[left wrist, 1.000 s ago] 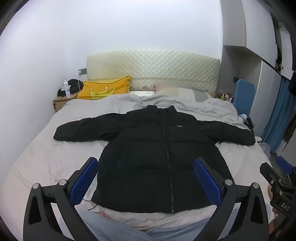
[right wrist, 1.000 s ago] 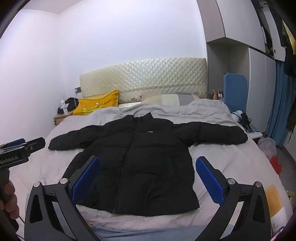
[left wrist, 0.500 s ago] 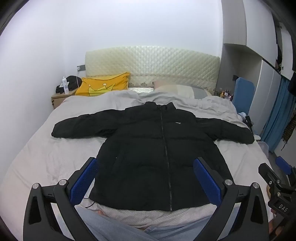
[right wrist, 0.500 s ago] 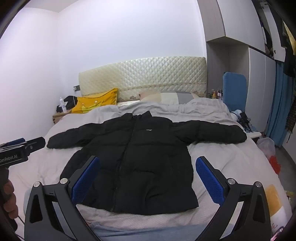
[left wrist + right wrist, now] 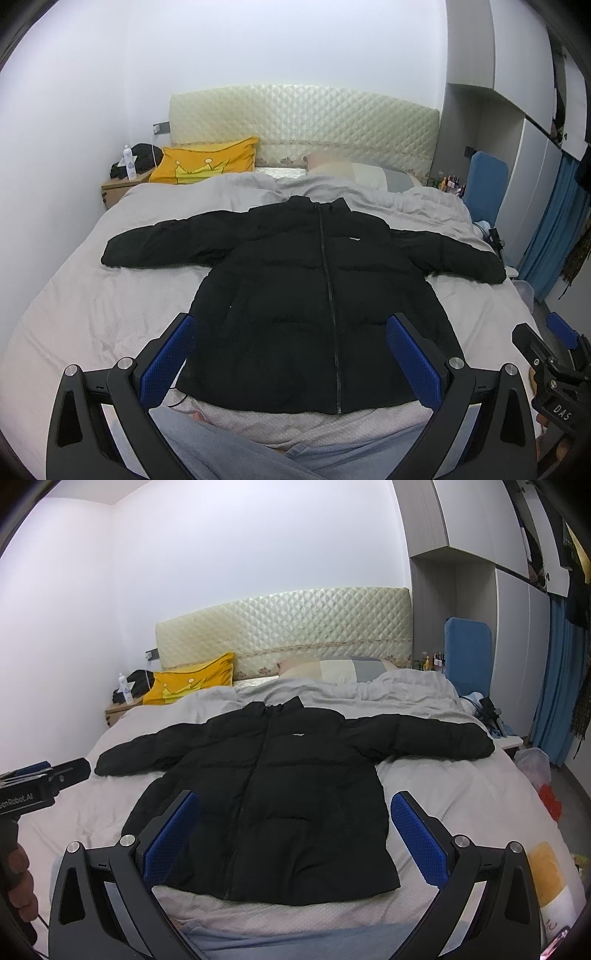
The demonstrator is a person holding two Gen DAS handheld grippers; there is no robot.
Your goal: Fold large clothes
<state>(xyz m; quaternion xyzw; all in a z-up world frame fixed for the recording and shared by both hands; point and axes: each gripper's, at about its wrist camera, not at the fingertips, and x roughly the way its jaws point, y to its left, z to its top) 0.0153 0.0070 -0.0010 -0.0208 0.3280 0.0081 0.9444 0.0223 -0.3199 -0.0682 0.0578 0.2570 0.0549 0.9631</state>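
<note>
A large black puffer jacket [image 5: 317, 295] lies flat, front up and zipped, on the grey bed [image 5: 110, 295], both sleeves spread out sideways. It also shows in the right wrist view [image 5: 266, 797]. My left gripper [image 5: 291, 354] is open and empty, held above the jacket's hem at the foot of the bed. My right gripper [image 5: 295, 834] is open and empty, also above the hem. The left tool body [image 5: 33, 786] shows at the left edge of the right wrist view; the right tool [image 5: 554, 373] shows at the right edge of the left wrist view.
A yellow crown pillow [image 5: 207, 166] and a pale pillow [image 5: 354, 171] lie by the quilted headboard [image 5: 303, 125]. A nightstand [image 5: 118, 188] with a bottle stands at the left. A blue chair [image 5: 467, 653], wardrobe and curtain stand at the right. A plastic bag [image 5: 535, 768] lies on the floor.
Both grippers have risen and pulled back slightly, so the jacket sits a little lower and farther in view. The jacket has not moved. Both stay open.
</note>
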